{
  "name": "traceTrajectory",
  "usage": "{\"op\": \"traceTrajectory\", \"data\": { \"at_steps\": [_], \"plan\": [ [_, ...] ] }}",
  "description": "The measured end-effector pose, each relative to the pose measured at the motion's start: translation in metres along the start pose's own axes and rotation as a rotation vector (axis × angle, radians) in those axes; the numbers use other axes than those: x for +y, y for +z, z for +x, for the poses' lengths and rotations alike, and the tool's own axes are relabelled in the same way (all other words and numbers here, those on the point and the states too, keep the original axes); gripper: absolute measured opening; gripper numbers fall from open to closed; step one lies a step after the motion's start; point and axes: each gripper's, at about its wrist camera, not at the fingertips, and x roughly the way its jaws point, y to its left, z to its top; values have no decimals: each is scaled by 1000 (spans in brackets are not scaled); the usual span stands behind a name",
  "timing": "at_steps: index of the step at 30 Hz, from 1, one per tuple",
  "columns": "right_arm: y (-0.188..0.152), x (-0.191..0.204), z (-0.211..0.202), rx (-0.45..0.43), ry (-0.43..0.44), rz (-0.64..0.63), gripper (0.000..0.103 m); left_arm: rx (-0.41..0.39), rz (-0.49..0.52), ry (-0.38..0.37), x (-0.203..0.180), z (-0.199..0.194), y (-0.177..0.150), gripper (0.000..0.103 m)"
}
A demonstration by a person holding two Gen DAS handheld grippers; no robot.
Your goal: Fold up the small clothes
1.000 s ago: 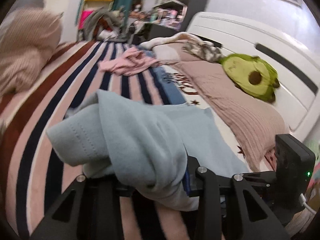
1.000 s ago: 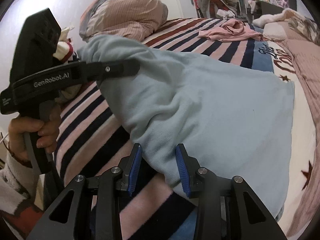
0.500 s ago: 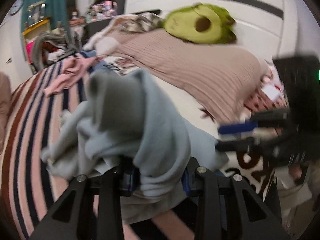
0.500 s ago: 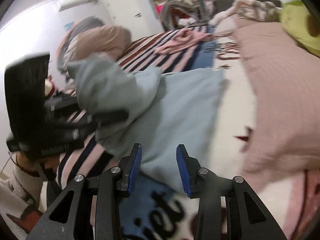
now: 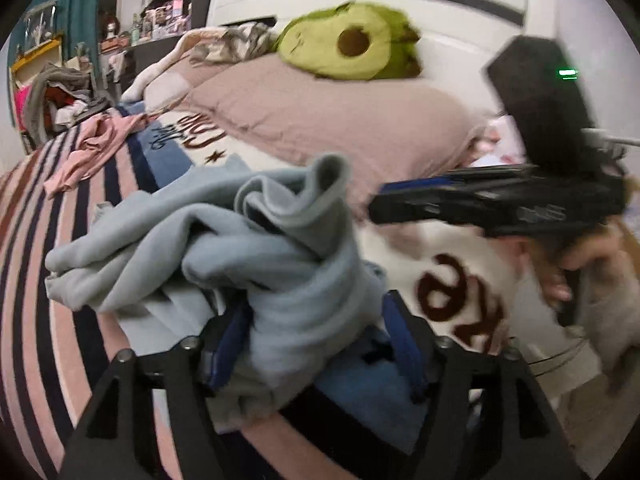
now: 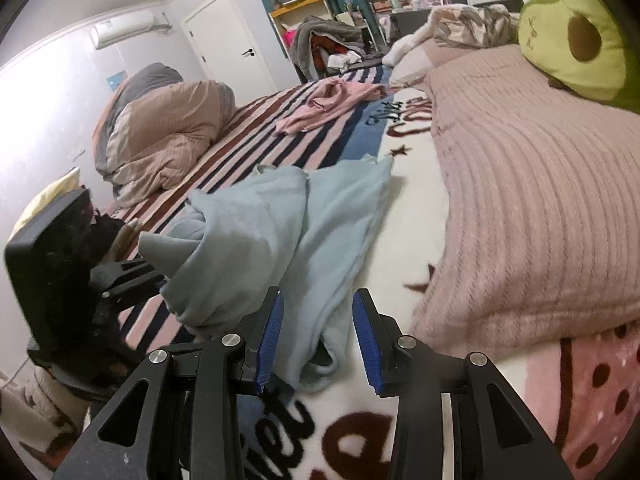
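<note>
A: Where is the light blue garment (image 5: 276, 256) now?

B: It lies bunched on the striped blanket (image 5: 44, 312), near the middle of the bed. In the left wrist view a thick fold of it goes down between the blue pads of the left gripper (image 5: 316, 344). The pads sit on both sides of the fold, so this claw is pinching the garment.

A: And the right gripper (image 6: 318, 336)?

B: Its two fingers are spread, with a gap between the blue pads. In the right wrist view the lower hem of the garment lies on the blanket just in front of this gap. I cannot tell if a pad touches the cloth. The claw holds nothing.

A: What is around the garment?

B: At 12 o'clock from it, well apart, a pink garment (image 6: 332, 106) lies crumpled on the stripes. At about 2 o'clock in the right wrist view there is a ribbed pink pillow (image 6: 520, 208), and an avocado plush (image 6: 576, 44) rests on its far end. At 10 o'clock a rolled duvet (image 6: 164, 132) lies at the edge of the bed.

A: Do you see any container, a basket or a box?

B: I cannot make one out clearly. Far behind, at 12 o'clock, a pile of clothes (image 6: 328, 46) sits below a shelf, but what holds it is too small to tell.
</note>
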Motion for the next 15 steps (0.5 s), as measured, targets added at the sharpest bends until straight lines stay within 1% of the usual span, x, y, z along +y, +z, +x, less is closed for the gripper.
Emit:
{"op": "traceTrajectory", "data": {
  "at_steps": [2, 6, 9, 11, 13, 14, 15],
  "plan": [
    [10, 5, -1, -16, 0, -20, 32, -15, -15, -31, 3, -14, -5, 68],
    [37, 28, -4, -54, 4, -97, 32, -57, -67, 4, 18, -47, -16, 68],
    [54, 53, -1, -70, 20, -173, 32, -104, -129, 51, 38, -70, -23, 68],
    [62, 73, 8, -61, 37, -228, 32, -130, -173, 109, 58, -84, -29, 69],
    [63, 91, 19, -34, 69, -276, 32, -141, -230, 161, 77, -94, -37, 69],
    [62, 101, 27, -10, 89, -306, 32, -143, -252, 173, 85, -96, -41, 69],
    [61, 111, 37, 19, 99, -342, 30, -146, -277, 187, 93, -99, -45, 69]
  ]
}}
